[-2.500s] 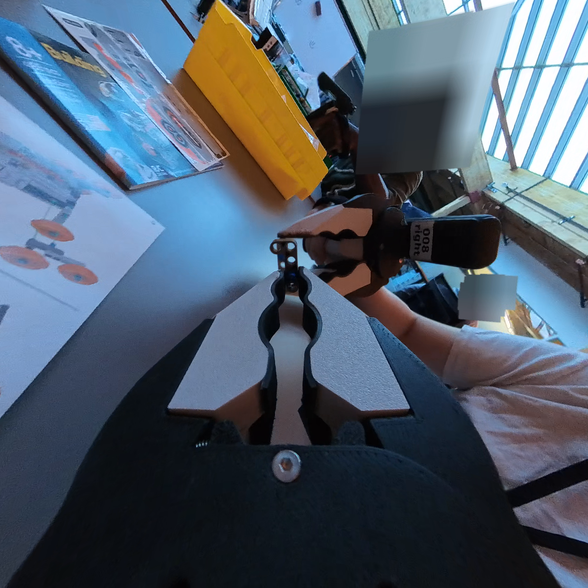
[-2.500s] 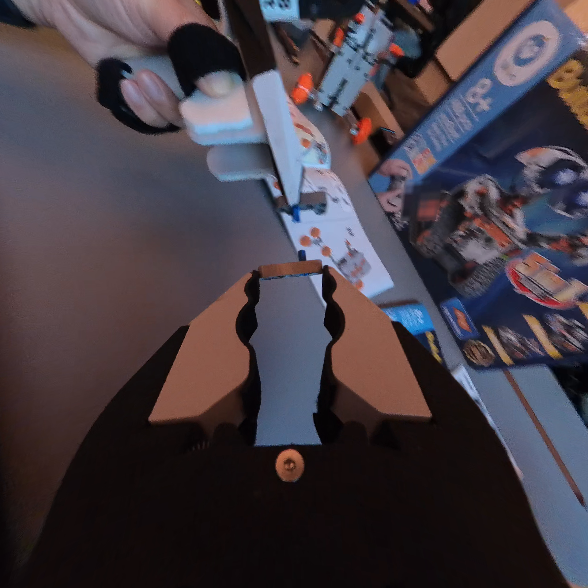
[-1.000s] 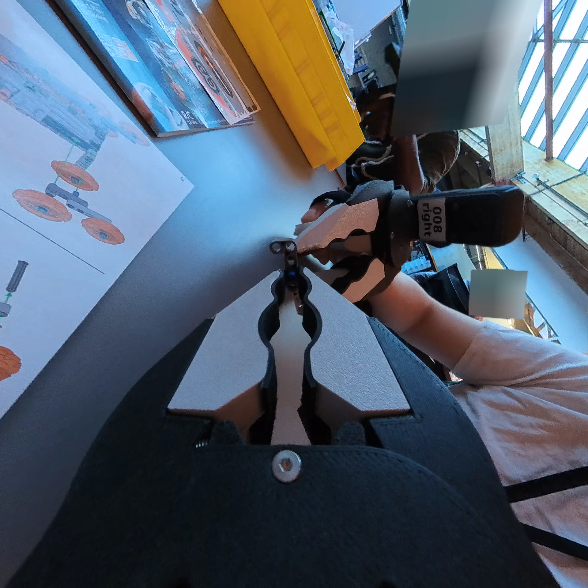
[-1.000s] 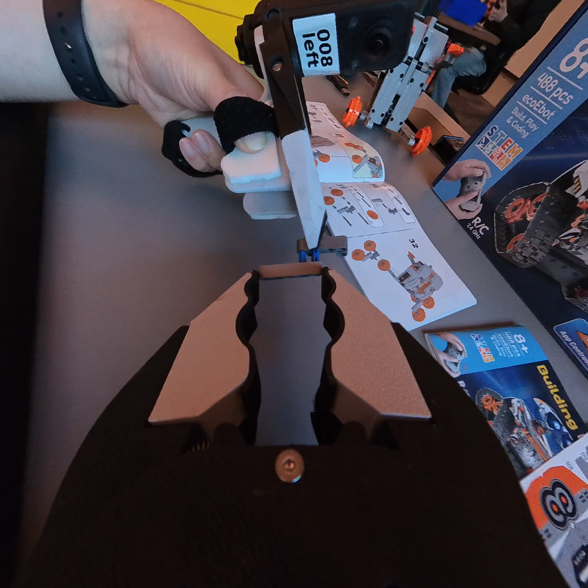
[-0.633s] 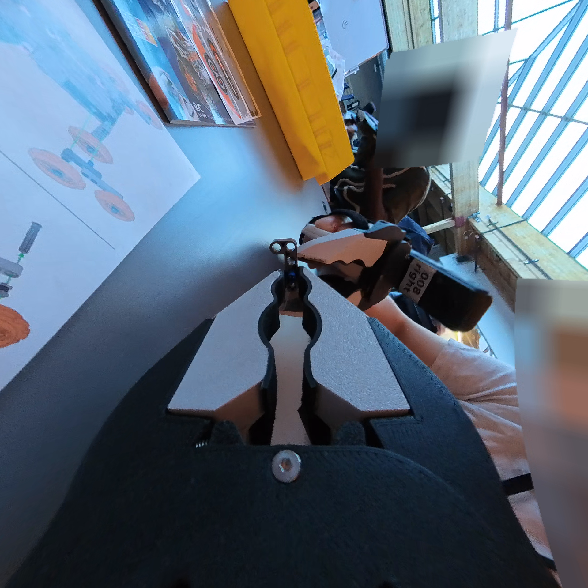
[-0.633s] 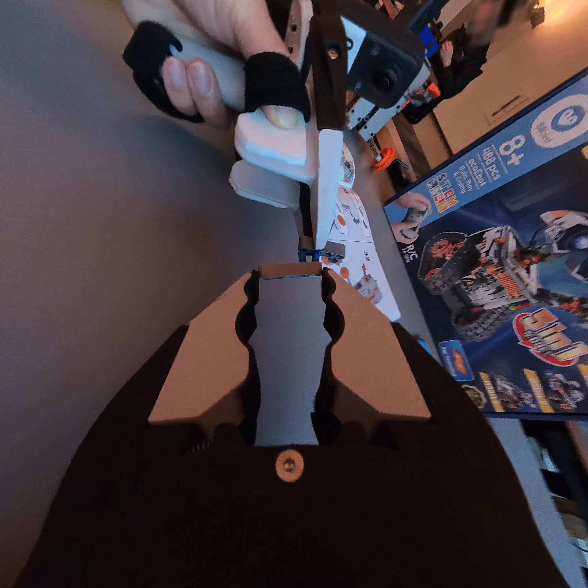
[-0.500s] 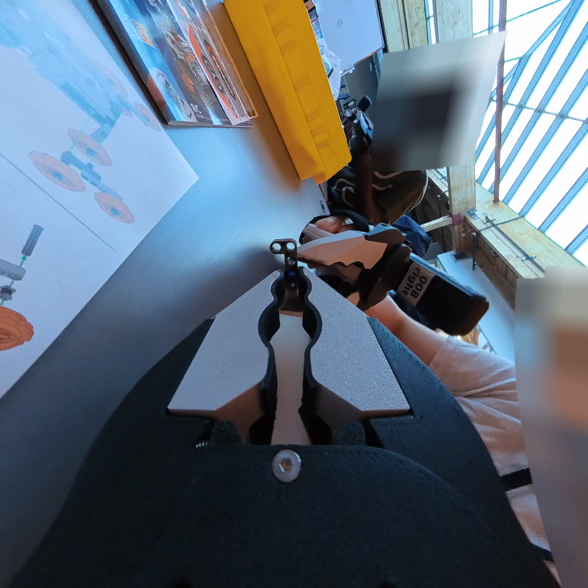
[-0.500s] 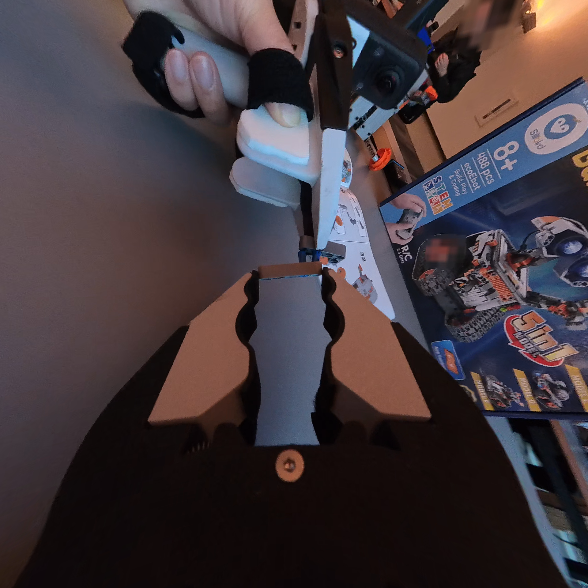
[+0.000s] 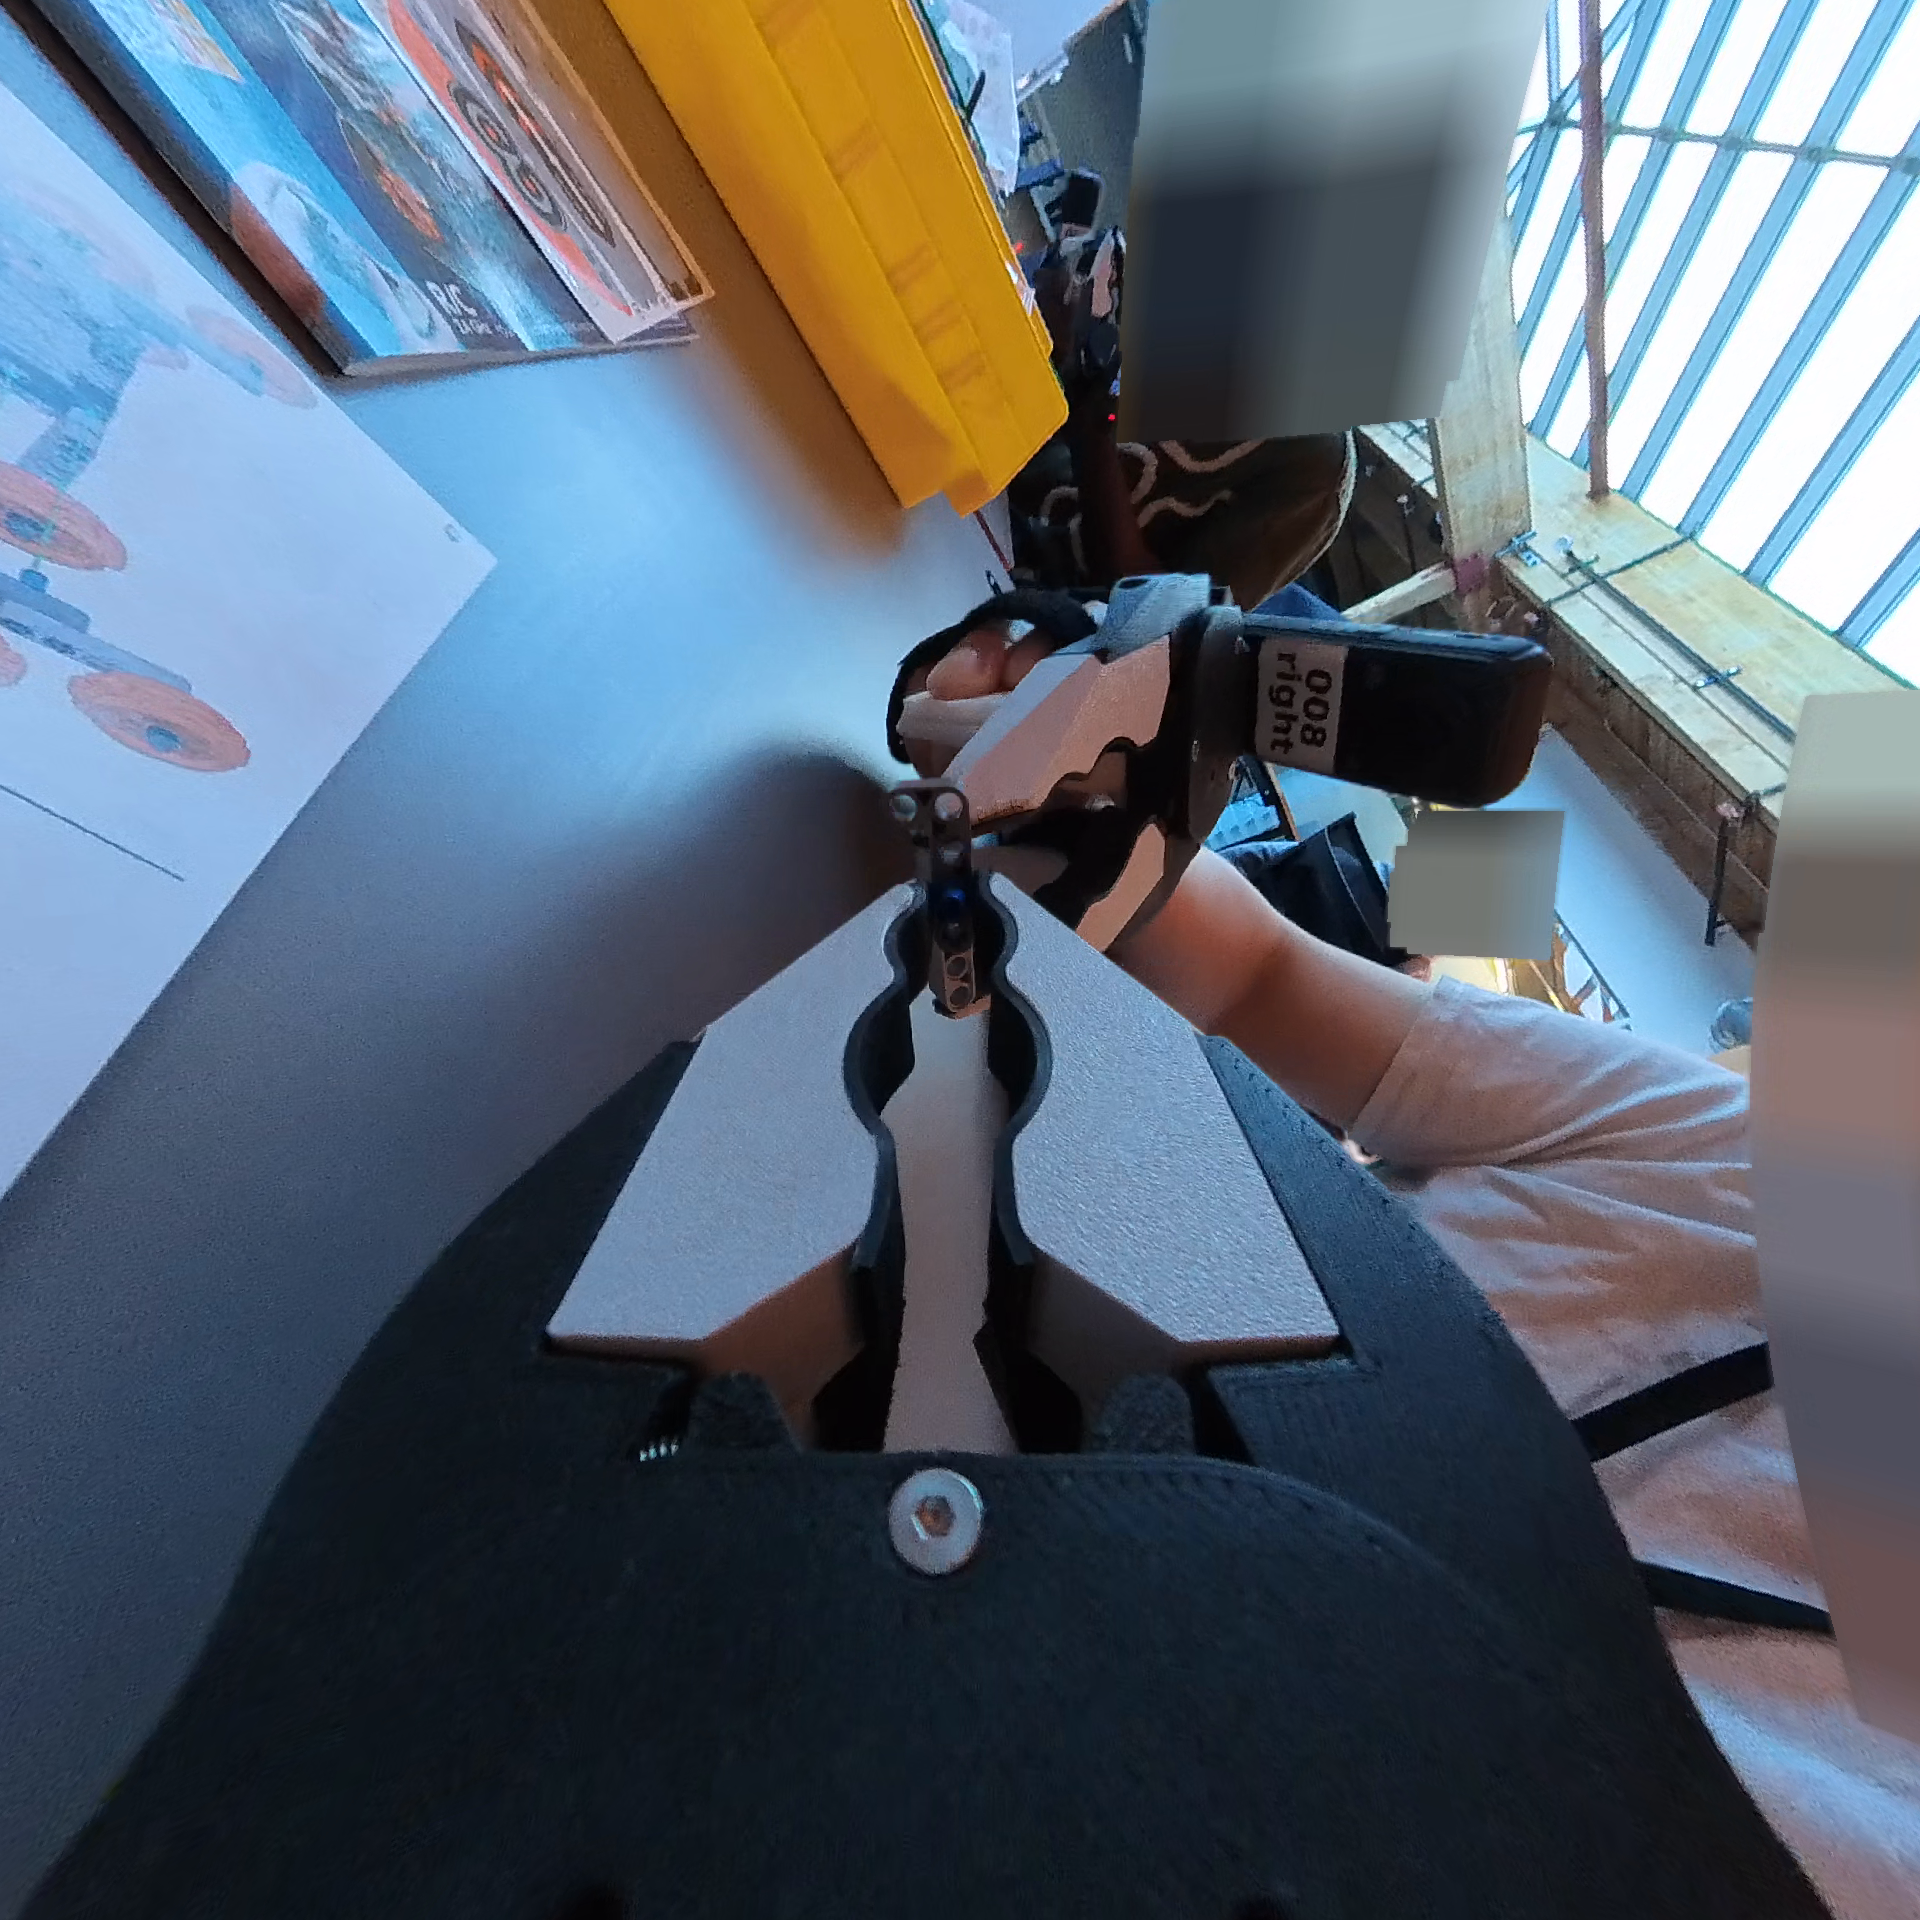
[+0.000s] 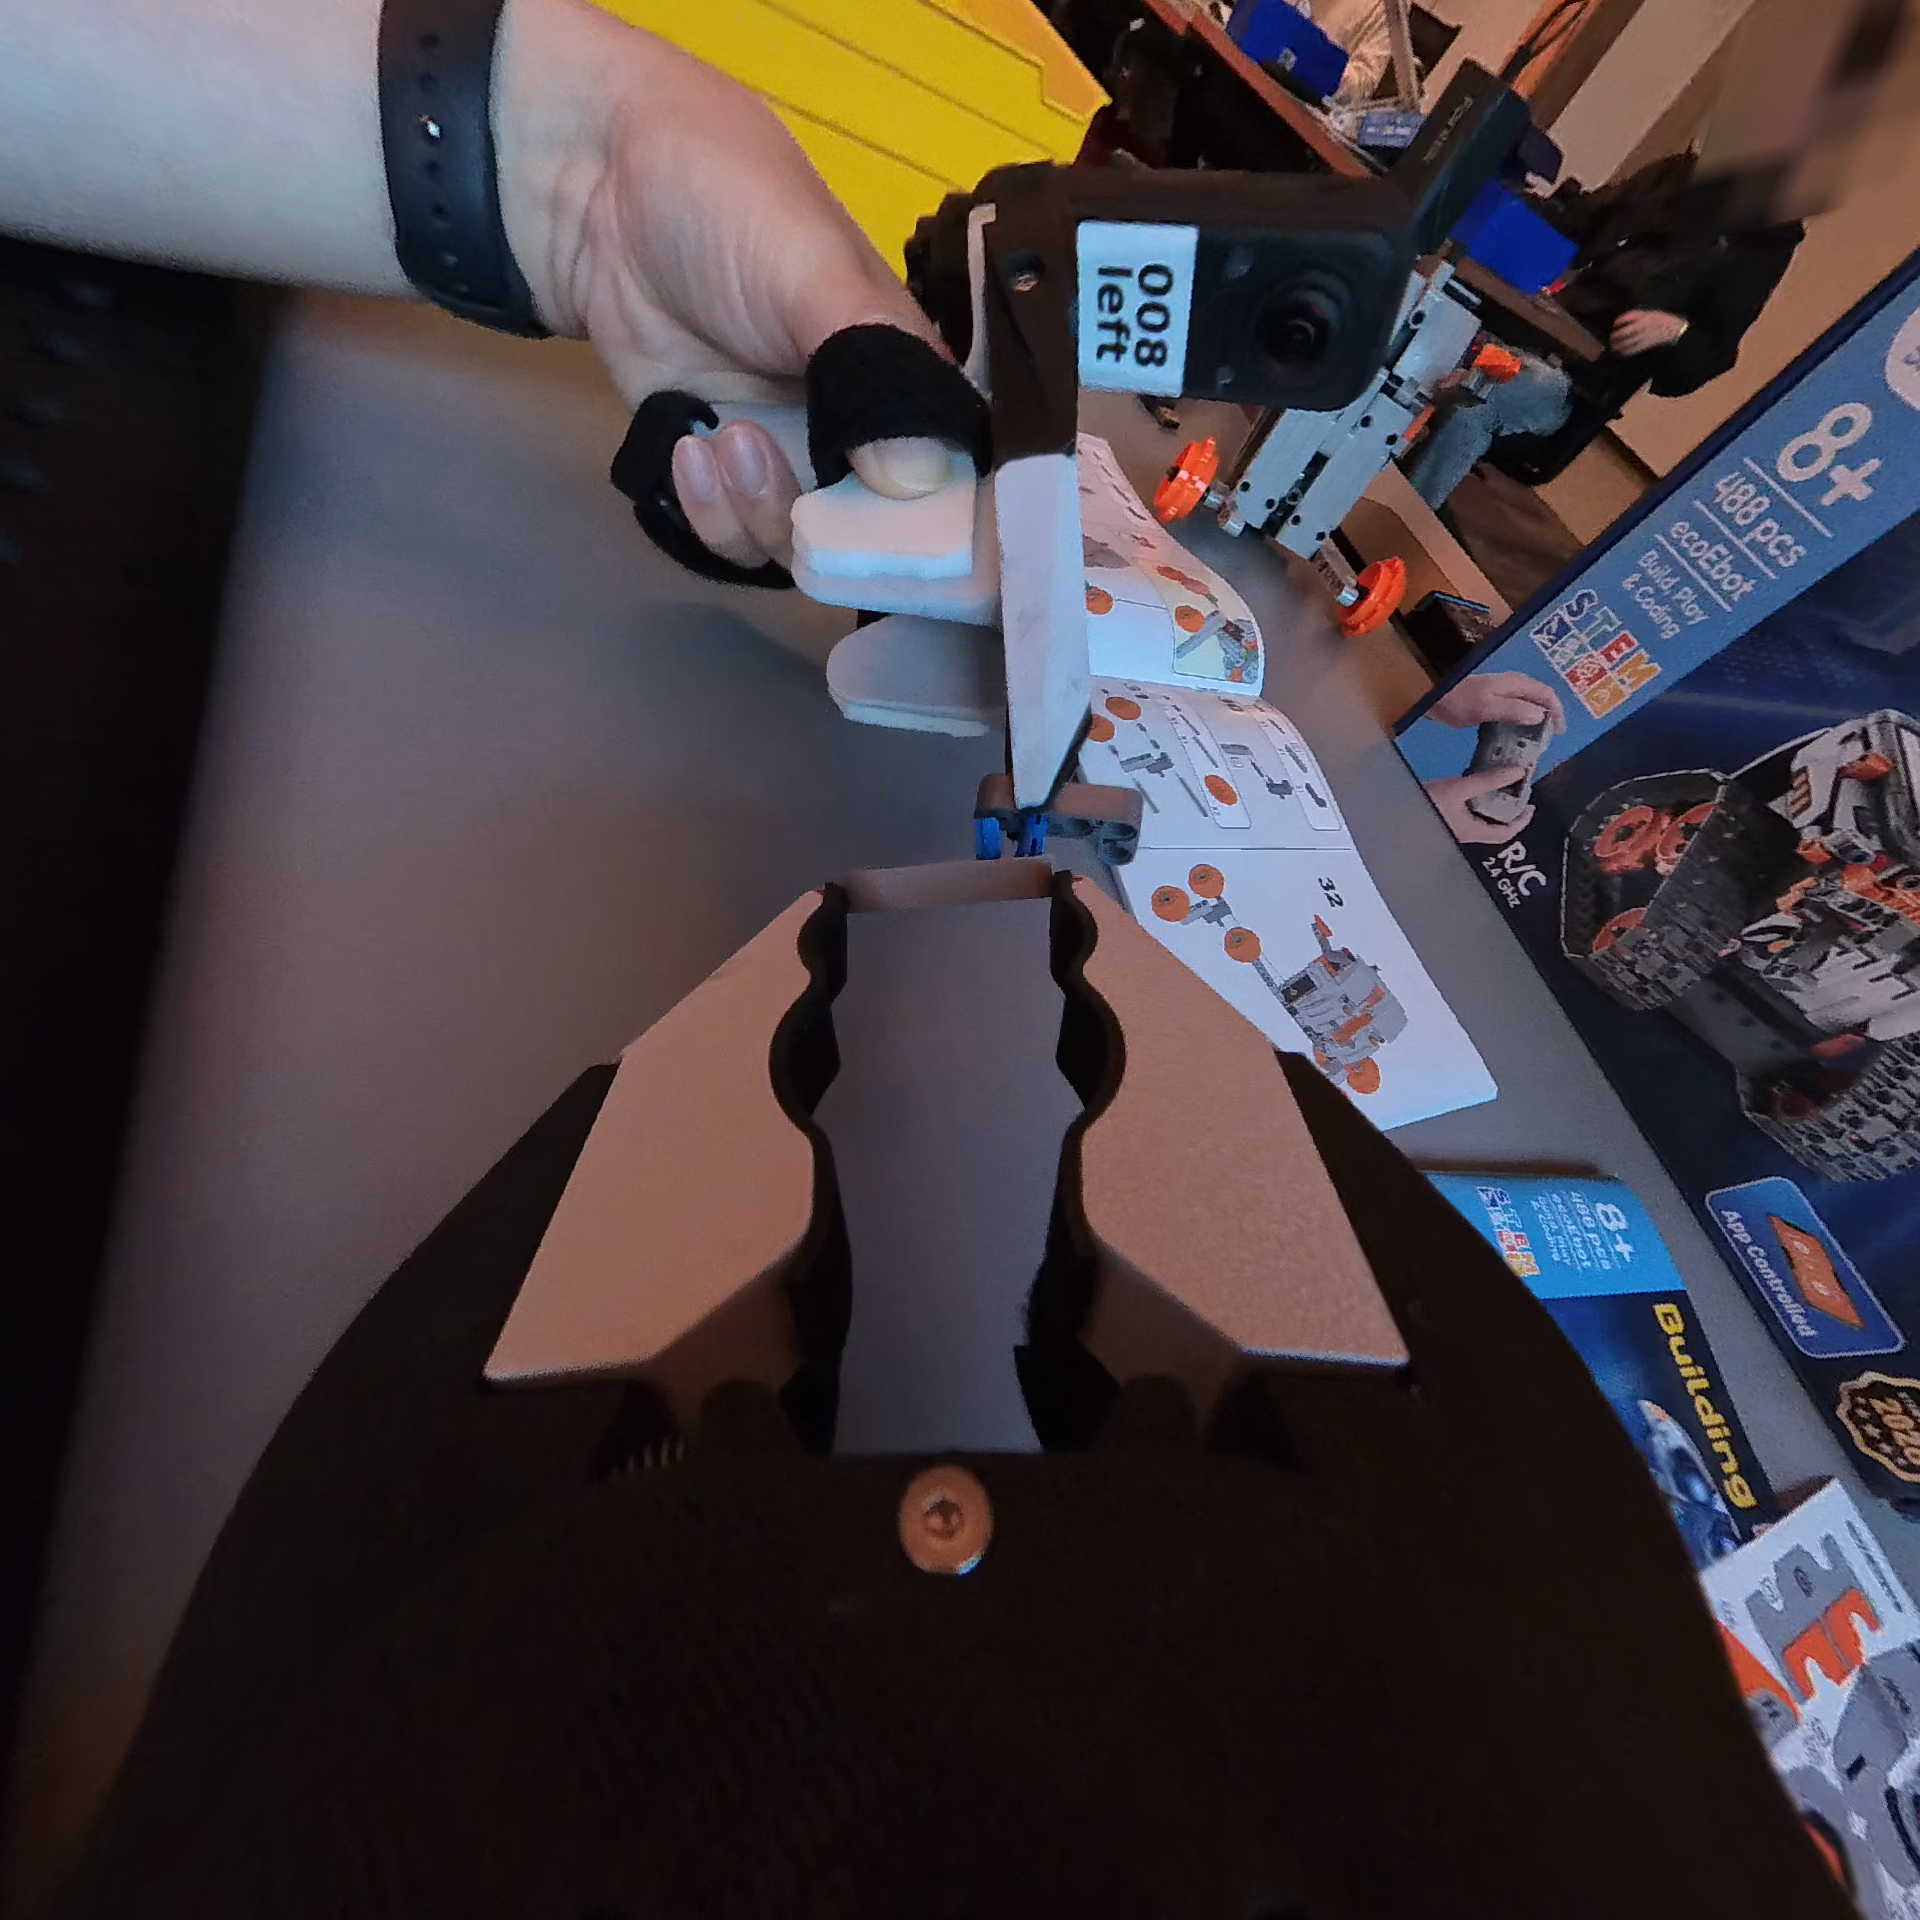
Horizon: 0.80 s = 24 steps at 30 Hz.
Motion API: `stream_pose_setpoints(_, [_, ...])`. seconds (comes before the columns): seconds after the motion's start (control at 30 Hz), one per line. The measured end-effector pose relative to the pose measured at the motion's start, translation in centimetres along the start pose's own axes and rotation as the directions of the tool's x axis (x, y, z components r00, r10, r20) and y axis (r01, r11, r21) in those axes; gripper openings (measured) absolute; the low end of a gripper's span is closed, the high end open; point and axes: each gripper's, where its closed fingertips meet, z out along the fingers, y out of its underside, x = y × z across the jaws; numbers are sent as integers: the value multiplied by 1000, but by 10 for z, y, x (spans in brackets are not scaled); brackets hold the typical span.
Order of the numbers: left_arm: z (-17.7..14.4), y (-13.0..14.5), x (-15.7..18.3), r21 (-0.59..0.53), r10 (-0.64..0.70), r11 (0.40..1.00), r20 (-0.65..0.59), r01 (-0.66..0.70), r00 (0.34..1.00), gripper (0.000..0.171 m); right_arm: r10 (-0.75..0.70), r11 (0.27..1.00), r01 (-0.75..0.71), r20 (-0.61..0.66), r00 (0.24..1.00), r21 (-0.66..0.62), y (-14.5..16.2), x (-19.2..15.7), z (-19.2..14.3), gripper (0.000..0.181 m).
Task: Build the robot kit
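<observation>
The grey beam (image 9: 948, 902), blue pins on its side, sits clamped at the tips of the left gripper (image 9: 951, 935), above the grey table (image 9: 582, 665). The right gripper (image 10: 951, 894) grips a flat tan piece just short of the beam. Beyond the beam, a yellow bin (image 9: 883, 239) – its contents hidden. Only the right view shows the open booklet (image 10: 1278, 914), the wheeled model (image 10: 1340, 468) and the big box (image 10: 1745, 831); the left view alone shows windows (image 9: 1756, 208).

The open booklet (image 10: 1278, 914) lies on the table (image 10: 468, 831) — box (image 10: 1714, 831) right of it (bin (image 10: 914, 73) behind).
</observation>
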Motion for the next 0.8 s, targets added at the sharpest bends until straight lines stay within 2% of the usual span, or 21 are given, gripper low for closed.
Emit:
stream_pose_setpoints(0.17, [-1,4,-9,-27,27,999,79,-25,997,5,-49,996,48,-15,999,-69,8,-2,5,39])
stream_pose_setpoints(0.6, [0,2,-28,-20,69,998,246,-66,967,5,-20,983,7,-68,998,-183,23,2,15,38])
stream_pose_setpoints(0.8, [-1,0,-29,-9,78,997,273,-78,959,4,9,983,-24,-80,997,-183,23,4,17,38])
